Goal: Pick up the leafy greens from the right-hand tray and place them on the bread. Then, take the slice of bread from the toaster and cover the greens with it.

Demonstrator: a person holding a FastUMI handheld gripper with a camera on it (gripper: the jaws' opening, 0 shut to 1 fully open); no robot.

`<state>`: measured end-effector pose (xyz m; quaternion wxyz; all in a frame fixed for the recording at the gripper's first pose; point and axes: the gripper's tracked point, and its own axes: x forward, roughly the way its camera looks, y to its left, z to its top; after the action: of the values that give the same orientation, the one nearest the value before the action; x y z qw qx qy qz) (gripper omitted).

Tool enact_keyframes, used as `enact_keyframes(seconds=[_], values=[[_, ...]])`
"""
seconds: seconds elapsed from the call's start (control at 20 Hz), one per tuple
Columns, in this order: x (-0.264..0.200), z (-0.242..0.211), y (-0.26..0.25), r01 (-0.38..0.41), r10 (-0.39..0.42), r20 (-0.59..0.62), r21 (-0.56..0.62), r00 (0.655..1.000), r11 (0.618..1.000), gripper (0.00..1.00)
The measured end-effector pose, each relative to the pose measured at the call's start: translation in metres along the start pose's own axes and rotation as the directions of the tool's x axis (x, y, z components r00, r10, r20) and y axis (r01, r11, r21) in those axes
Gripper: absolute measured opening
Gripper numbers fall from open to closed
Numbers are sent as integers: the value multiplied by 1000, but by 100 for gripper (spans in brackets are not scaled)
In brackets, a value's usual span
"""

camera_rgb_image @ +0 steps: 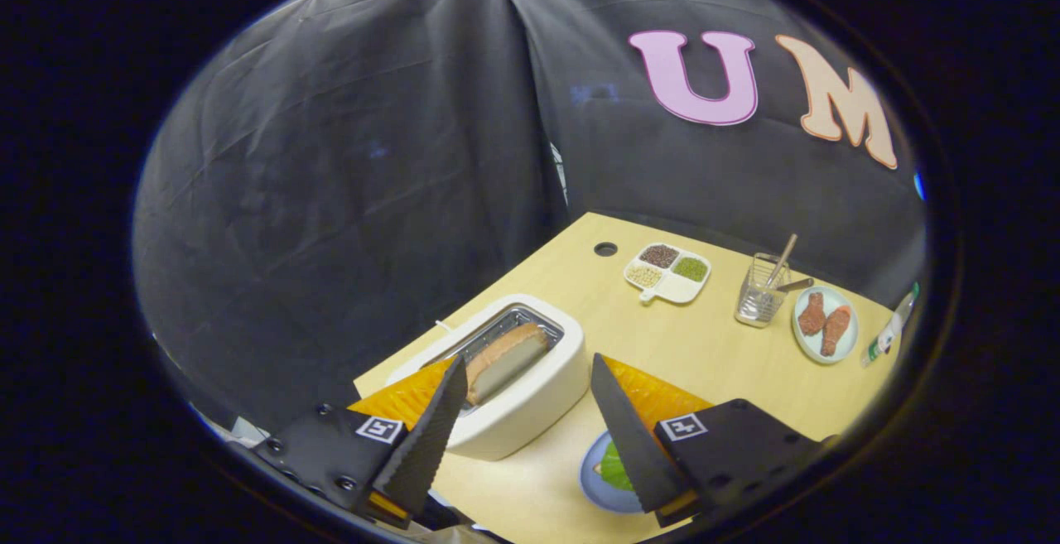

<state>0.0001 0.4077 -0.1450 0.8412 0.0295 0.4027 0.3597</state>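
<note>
Green leaves (614,468) half-hidden, jaws open, empty

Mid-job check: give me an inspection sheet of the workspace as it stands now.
Surface: light wooden table, round hole near its far edge.
Job's things: bread slice upright in the white toaster; leafy greens on a blue plate, partly behind one finger.
Clutter: divided dish of grains; wire basket with utensils; plate with two brown pieces.
Grippers: gripper open, holding nothing, fingers flanking the toaster.
Cables: nothing seen.
Surroundings: black cloth wall.
</note>
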Motion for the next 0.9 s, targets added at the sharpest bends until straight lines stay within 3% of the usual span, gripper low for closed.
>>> enact_keyframes(seconds=[0.6,0.9], values=[[65,-9,11,35,-17,-125,140,992,990,93],[78,-19,12,56,-21,-190,184,982,981,74]])
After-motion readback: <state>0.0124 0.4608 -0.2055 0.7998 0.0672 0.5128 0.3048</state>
